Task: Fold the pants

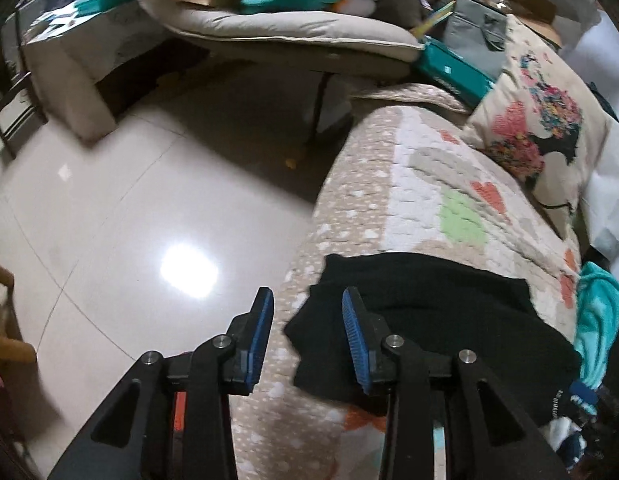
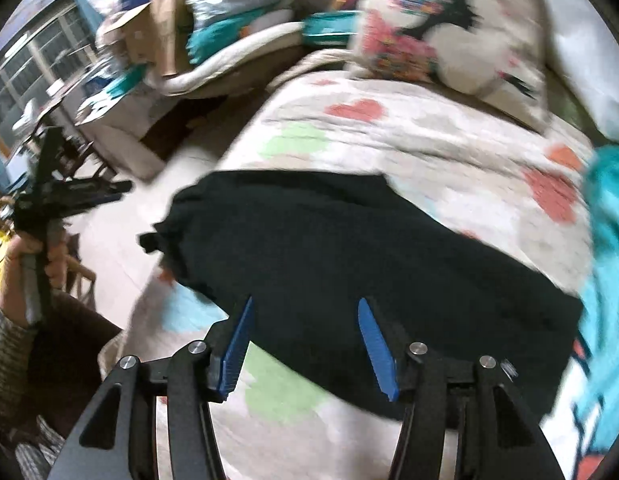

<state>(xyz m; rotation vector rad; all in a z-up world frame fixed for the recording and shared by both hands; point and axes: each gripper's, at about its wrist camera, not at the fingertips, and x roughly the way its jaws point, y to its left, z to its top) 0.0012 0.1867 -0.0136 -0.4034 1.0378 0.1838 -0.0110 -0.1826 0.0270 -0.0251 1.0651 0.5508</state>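
Left wrist view: the left gripper [image 1: 307,300] hangs with blue-padded jaws apart and empty, above the near-left corner of the folded black cloth pants [image 1: 429,320], which lie on the heart-patterned quilted cover [image 1: 389,184].

Right wrist view: the right gripper [image 2: 305,308] is released, jaws spread above the pants [image 2: 349,248], whose long axis runs from upper left to lower right.

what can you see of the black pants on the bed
The black pants lie folded into a compact, roughly rectangular bundle of soft, matte dark fabric on the quilt, near its edge by the floor. One corner bunches out toward the floor side. A turquoise cloth lies along one end. Neither gripper holds them.
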